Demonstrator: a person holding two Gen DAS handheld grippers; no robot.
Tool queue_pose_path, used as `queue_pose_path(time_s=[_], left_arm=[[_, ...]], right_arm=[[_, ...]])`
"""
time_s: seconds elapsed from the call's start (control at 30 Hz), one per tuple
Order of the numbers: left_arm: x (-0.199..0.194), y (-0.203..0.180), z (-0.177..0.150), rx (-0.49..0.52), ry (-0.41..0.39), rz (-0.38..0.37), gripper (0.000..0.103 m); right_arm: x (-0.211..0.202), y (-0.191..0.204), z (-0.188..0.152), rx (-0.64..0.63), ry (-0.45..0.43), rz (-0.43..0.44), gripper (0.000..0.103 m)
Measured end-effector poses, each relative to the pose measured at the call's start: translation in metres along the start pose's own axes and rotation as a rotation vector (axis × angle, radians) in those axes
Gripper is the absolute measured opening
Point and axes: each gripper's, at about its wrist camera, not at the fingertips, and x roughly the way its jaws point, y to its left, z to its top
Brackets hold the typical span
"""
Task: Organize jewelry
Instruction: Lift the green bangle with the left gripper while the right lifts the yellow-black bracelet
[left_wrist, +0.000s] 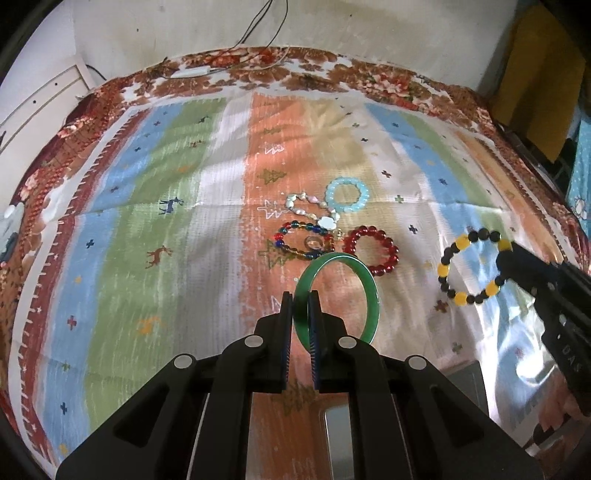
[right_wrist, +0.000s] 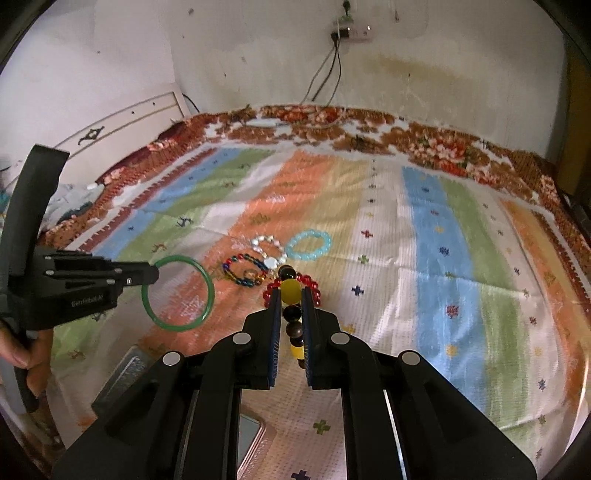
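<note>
At lower centre of the left wrist view, a smooth green glass bangle (left_wrist: 369, 295) is pinched in the left gripper (left_wrist: 299, 332), jaws nearly closed; at right, a black-and-yellow beaded bracelet (left_wrist: 469, 266) is clamped in the right gripper (right_wrist: 291, 328); four beaded bracelets (left_wrist: 325, 225) lie unsorted on the striped bedspread (left_wrist: 147, 221); sorting seems barely begun.
</note>
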Motion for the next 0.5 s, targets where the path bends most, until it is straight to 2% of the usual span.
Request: queue_pose_path(time_s=[0.5], left_arm=[[-0.042,-0.008,-0.028,0.015,-0.084,-0.039,0.008]], right_arm=[[-0.035,0.012,-0.010,-0.019,-0.068,0.000,0.011]])
